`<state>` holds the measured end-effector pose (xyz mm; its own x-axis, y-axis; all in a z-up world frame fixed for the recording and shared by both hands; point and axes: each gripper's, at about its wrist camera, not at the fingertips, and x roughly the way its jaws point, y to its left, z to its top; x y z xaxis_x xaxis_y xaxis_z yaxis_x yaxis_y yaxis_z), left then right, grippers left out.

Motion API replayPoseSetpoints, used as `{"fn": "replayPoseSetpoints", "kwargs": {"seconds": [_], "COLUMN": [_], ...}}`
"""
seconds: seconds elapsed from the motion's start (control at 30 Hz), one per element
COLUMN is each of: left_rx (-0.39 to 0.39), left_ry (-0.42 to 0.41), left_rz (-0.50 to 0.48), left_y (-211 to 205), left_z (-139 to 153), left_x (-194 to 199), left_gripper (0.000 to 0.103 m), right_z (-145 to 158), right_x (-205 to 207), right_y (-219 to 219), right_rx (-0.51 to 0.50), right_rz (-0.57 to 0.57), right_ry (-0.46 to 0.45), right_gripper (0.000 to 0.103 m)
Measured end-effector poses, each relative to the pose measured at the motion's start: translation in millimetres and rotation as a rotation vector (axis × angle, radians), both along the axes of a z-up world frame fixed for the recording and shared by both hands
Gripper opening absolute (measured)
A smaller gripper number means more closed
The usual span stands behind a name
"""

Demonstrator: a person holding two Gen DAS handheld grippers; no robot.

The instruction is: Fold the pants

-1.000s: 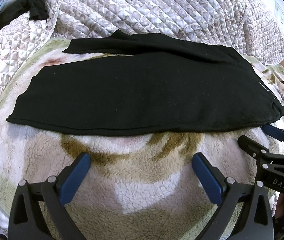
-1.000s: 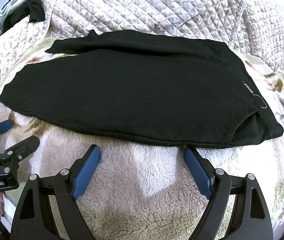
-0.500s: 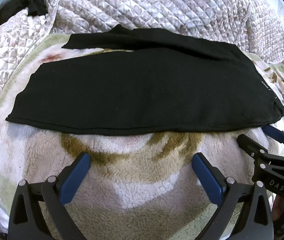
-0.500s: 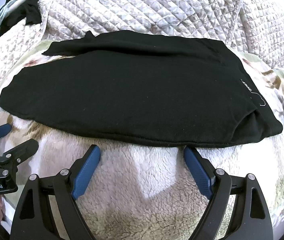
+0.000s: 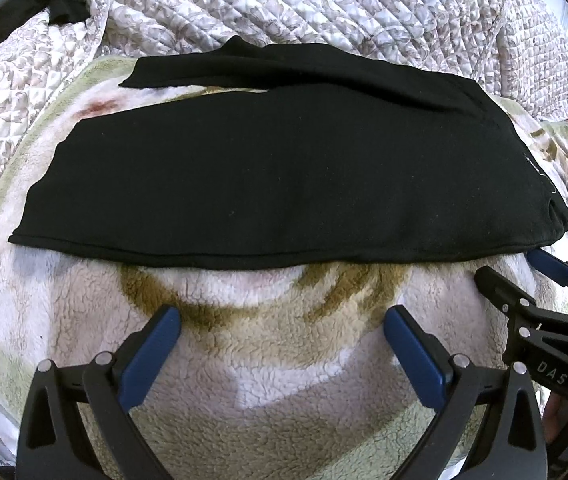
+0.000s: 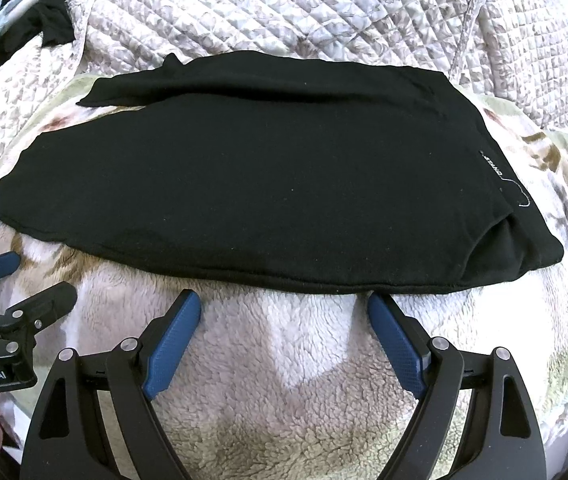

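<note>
Black pants (image 5: 284, 168) lie flat across a fleece blanket (image 5: 268, 360), waistband at the right, leg ends at the left. One leg lies folded over the other, with the far leg's end (image 5: 172, 74) sticking out behind. They also show in the right wrist view (image 6: 244, 176), with a small white label (image 6: 494, 168) near the waistband. My left gripper (image 5: 280, 320) is open and empty, just short of the pants' near hem. My right gripper (image 6: 284, 304) is open and empty, its fingertips at the near hem. Each gripper shows in the other's view: the right gripper (image 5: 524, 280), the left gripper (image 6: 32, 280).
A quilted floral bedspread (image 5: 324, 8) rises behind the pants. Dark clothing (image 6: 50, 20) lies bunched at the far left corner. The fleece blanket (image 6: 284, 380) spreads out under both grippers.
Both grippers have edged slightly forward toward the pants' near hem. The pants have not moved. Both jaws stay open.
</note>
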<state>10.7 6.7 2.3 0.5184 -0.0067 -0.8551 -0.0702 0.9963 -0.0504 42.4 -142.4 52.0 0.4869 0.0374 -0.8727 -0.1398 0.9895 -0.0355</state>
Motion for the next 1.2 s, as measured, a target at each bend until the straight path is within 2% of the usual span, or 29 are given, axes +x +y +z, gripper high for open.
{"fn": "replayPoseSetpoints", "kwargs": {"seconds": [1.2], "left_rx": [0.003], "left_ry": [-0.003], "left_rz": [0.002], "left_y": [-1.5], "left_z": [-0.3], "left_x": [0.0], "left_gripper": [0.103], "right_z": [0.5], "right_x": [-2.9], "right_y": [0.8], "right_rx": [-0.002], "right_rz": [0.005], "right_ry": [-0.026], "right_gripper": [0.086]}}
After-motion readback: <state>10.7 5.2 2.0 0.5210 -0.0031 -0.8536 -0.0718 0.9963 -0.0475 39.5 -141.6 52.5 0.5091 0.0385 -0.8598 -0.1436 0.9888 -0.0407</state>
